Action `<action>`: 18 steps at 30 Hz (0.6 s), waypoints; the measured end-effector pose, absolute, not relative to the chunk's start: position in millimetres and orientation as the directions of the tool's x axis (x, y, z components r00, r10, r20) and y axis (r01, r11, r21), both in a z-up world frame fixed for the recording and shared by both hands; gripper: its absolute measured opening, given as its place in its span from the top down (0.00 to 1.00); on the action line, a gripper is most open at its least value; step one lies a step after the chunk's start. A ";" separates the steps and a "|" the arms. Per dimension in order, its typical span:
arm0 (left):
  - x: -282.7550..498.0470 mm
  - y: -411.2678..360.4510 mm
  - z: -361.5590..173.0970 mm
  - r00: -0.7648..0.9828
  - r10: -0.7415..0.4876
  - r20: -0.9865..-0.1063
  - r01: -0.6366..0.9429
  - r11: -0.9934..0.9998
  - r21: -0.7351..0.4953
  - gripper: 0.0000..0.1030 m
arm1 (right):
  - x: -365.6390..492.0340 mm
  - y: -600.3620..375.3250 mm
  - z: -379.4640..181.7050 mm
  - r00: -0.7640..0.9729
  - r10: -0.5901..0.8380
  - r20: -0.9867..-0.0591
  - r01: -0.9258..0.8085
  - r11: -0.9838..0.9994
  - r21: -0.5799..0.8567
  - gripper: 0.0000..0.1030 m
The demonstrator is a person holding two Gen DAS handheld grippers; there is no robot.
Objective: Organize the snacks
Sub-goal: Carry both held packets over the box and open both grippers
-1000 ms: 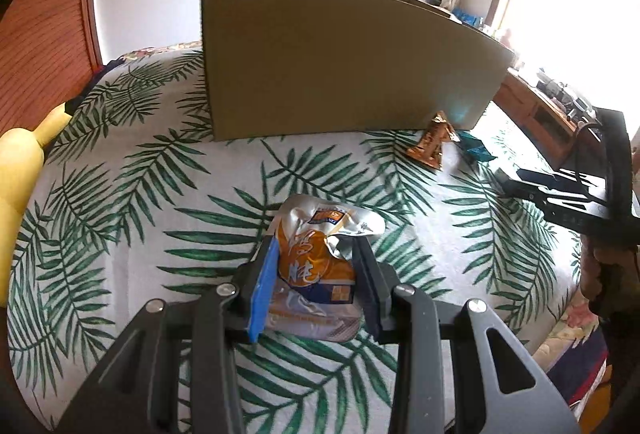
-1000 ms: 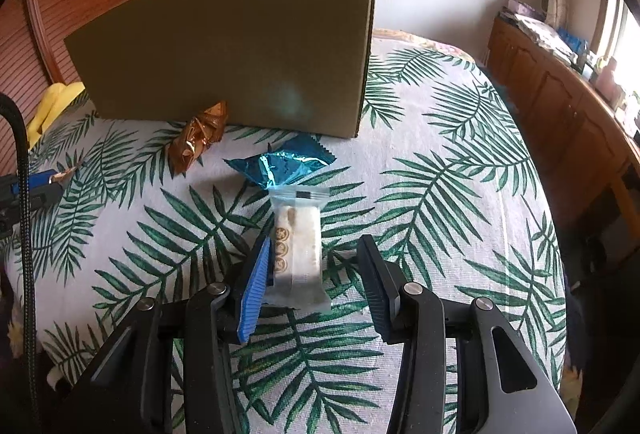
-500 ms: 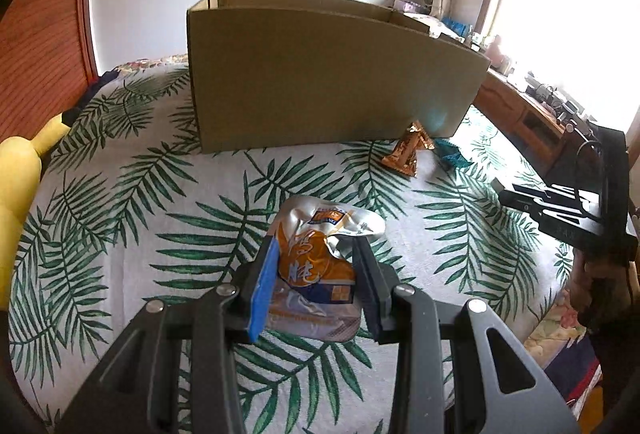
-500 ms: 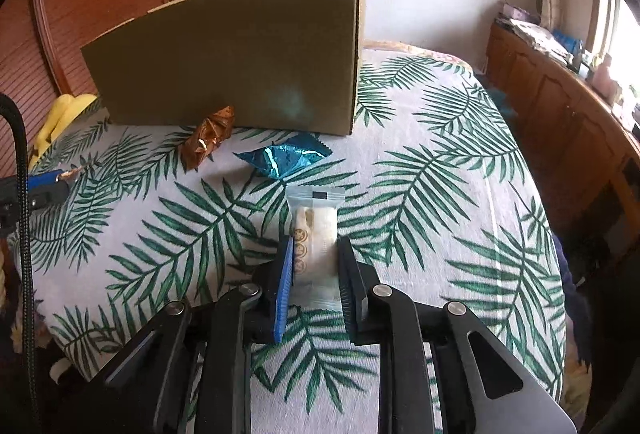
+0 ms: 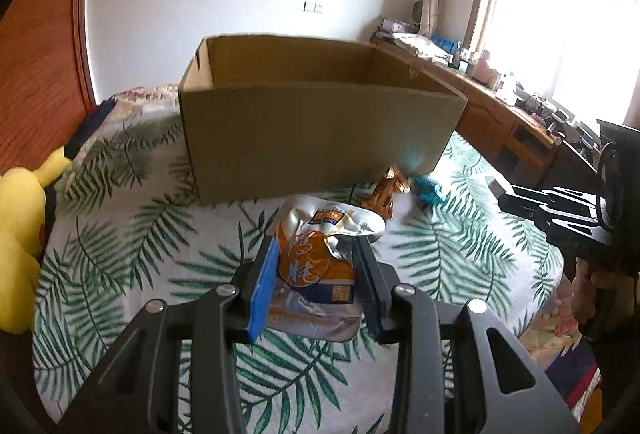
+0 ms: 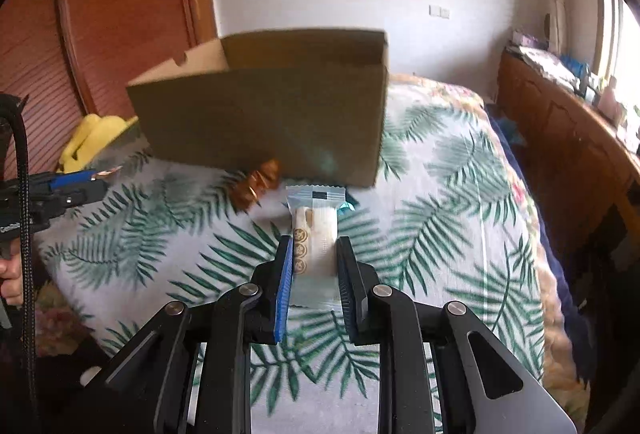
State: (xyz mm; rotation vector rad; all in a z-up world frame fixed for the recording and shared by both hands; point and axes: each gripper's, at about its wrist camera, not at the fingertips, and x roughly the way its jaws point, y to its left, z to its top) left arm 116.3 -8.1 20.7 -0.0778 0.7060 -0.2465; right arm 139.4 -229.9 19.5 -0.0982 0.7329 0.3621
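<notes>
My left gripper [image 5: 316,254] is shut on an orange and silver snack pouch [image 5: 316,266] and holds it above the bed. My right gripper [image 6: 314,250] is shut on a white snack bar in a clear wrapper [image 6: 314,234], also lifted. An open cardboard box [image 5: 316,130] stands ahead on the palm-leaf bedspread [image 5: 120,234]; it also shows in the right wrist view [image 6: 264,122]. A brown candy wrapper [image 5: 388,188] and a blue packet [image 5: 430,190] lie at the box's near right corner. The right gripper shows at the right of the left wrist view [image 5: 560,210].
A yellow plush toy [image 5: 20,234] lies at the bed's left edge. A wooden dresser [image 5: 500,114] with clutter runs along the right under the window. A wooden wardrobe [image 6: 120,14] stands behind the box on the left.
Both grippers have risen with their snacks, so the box's open top now shows. The right gripper closed on the white bar a second ago and lifted it.
</notes>
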 end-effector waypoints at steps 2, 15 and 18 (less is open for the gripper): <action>117.6 -8.9 28.6 0.742 -0.249 -0.622 0.203 0.968 -0.146 0.65 | 140.4 -224.1 28.6 0.692 0.298 -0.658 -0.370 0.929 0.031 0.81; 138.7 -18.8 69.0 0.780 -0.227 -0.583 0.224 0.971 -0.077 0.65 | 158.3 -206.6 65.3 0.728 0.304 -0.615 -0.397 0.918 -0.016 0.81; 144.2 -20.2 74.9 0.785 -0.223 -0.579 0.226 0.972 -0.067 0.65 | 165.0 -204.1 69.5 0.731 0.305 -0.611 -0.399 0.917 -0.019 0.81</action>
